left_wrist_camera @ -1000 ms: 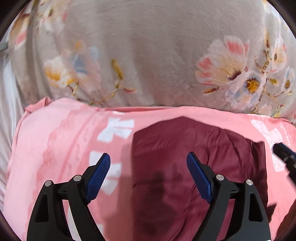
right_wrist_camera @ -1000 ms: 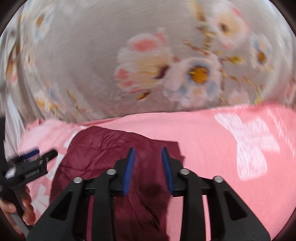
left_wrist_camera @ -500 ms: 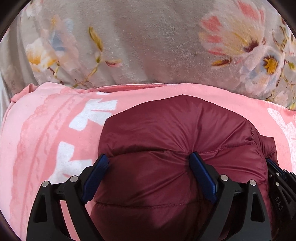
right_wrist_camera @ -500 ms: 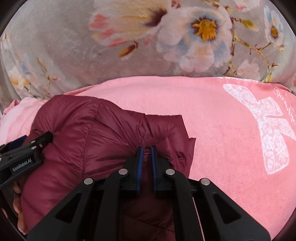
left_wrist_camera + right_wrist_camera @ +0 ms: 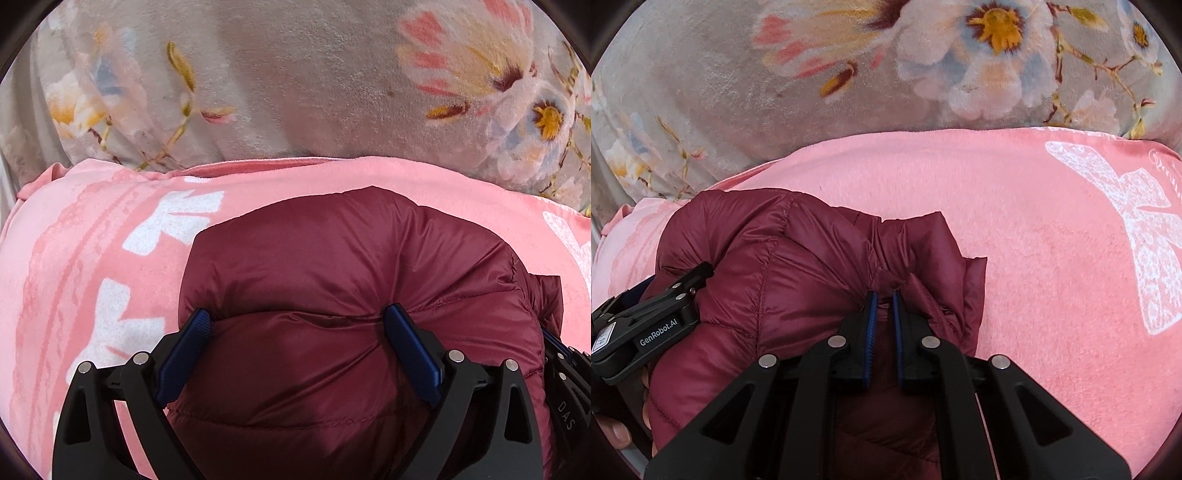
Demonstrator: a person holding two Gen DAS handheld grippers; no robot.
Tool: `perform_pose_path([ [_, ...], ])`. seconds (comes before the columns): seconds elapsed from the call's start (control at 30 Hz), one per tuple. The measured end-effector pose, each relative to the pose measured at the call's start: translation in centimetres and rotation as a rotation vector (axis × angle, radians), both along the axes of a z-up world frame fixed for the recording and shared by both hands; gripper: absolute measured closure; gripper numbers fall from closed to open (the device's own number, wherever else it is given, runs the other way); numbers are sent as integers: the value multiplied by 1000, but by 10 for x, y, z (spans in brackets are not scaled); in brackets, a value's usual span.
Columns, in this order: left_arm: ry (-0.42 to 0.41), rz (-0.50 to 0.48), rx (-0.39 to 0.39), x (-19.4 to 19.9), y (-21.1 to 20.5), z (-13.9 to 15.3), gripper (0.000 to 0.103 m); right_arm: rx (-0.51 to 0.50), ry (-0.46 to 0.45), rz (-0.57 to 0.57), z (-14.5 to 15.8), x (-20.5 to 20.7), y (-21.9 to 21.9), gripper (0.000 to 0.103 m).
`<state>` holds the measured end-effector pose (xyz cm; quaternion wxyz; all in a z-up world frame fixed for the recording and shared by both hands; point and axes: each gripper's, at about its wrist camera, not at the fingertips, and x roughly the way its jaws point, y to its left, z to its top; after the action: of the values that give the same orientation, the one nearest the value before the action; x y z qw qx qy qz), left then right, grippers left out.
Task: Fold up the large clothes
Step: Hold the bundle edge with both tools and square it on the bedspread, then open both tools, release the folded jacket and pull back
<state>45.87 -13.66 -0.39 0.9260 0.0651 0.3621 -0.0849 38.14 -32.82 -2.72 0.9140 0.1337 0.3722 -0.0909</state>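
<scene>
1. Bedding fills both views: a pink fleece blanket (image 5: 122, 236) printed with white bow shapes is spread as the working surface, and behind it a grey plush blanket (image 5: 295, 92) with large pink, white and yellow flowers is heaped. Little else of the room is shown.

2. A maroon quilted puffer jacket (image 5: 332, 266) is bunched into a rounded mound on the pink fleece blanket, towards its left part as seen from the right wrist view (image 5: 768, 258).

3. The left hand-held gripper (image 5: 297, 325) is spread wide, and its blue pads are pressed against the padded mound on either side of a stitched seam; the fabric bulges between them. No clamped grip is shown.

4. The right hand-held gripper (image 5: 882, 299) is drawn almost together, with only a narrow slit between its blue ribbed pads, and a pinched fold of the jacket near its crumpled edge is held there.

5. In the right wrist view the left hand-held gripper's black body is seen from the side against the jacket, with fingertips (image 5: 618, 432) of the person's hand below it.

6. The jacket shell is smooth, slightly glossy and sewn into puffy channels; the pink blanket is matte and napped; the gripper frames are black plastic with silver rivets.
</scene>
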Motion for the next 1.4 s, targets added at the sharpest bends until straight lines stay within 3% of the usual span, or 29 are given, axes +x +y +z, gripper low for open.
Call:
perform_pose_path([
  [0.33, 10, -1, -9, 4, 1, -2, 7, -19, 13, -2, 1, 2, 1, 97],
  [0.43, 42, -5, -13, -5, 11, 4, 8, -53, 12, -8, 16, -13, -4, 96],
  [0.53, 17, -16, -11, -42, 34, 26, 10, -26, -44, -28, 48, -54, -10, 89],
  [0.67, 8, -49, 34, -100, 61, 40, 10, 5, -11, 44, 64, -101, 6, 89],
  [0.87, 108, -24, 28, -153, 82, 10, 10, 10, 73, 101, 45, -137, 40, 89],
  [0.97, 140, 0, 11, -157, 88, -6, 9, -28, 112, 76, 28, -141, 46, 89],
  [1.17, 168, 11, -95, -154, 103, -28, 5, -104, 113, 35, 9, -146, 47, 88],
  [1.4, 148, 9, -109, -157, 103, -32, 5, -188, 125, 26, 9, -144, 59, 87],
])
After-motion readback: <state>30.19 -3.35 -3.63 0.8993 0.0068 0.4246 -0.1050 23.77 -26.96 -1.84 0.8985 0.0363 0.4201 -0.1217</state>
